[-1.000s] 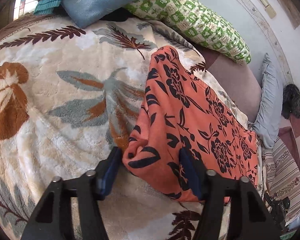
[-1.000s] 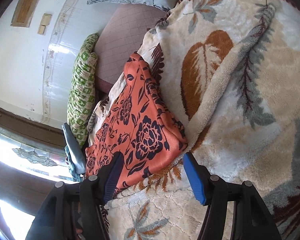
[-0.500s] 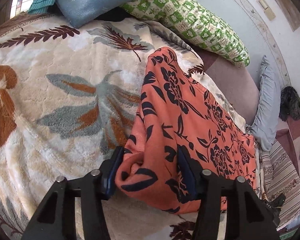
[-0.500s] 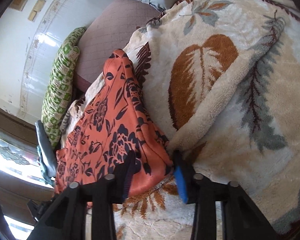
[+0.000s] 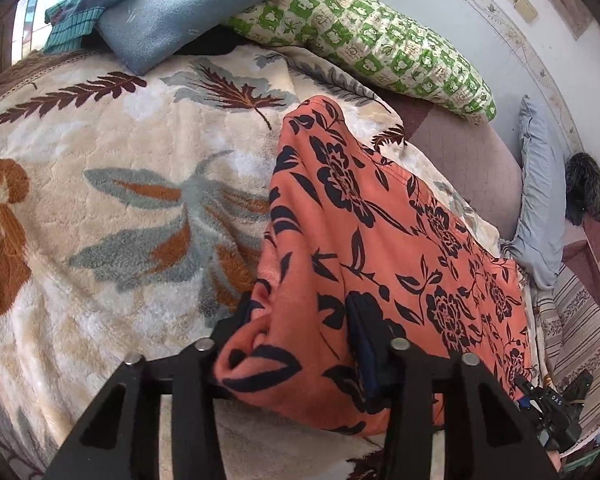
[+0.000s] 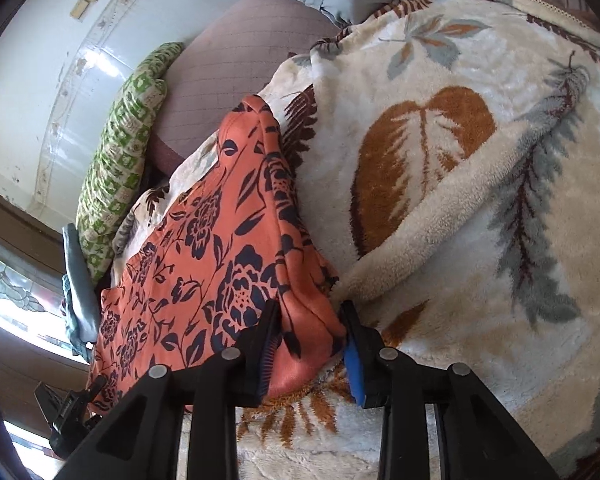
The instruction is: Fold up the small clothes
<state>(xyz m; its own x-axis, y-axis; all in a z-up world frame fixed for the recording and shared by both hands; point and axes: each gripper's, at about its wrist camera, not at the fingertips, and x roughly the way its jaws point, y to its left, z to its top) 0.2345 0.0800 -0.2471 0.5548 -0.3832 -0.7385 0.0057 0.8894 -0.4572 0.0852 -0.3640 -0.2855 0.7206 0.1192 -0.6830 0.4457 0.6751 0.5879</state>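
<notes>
Both grippers, left (image 5: 300, 332) and right (image 6: 310, 340), pinch the garment (image 5: 380, 240) corners at lower centre; lift evenly, keeping the edge taut.

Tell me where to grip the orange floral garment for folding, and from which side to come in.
Grip the orange floral garment at its two near corners, coming in low from the near edge. That edge bunches into thick rolls a pinch can close on. The left gripper and right gripper each already have jaws closed on one corner, on the leaf-print blanket.

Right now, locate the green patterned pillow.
In the left wrist view, the green patterned pillow lies top center against the wall, beyond the orange floral garment, beside the blue pillow.
</notes>
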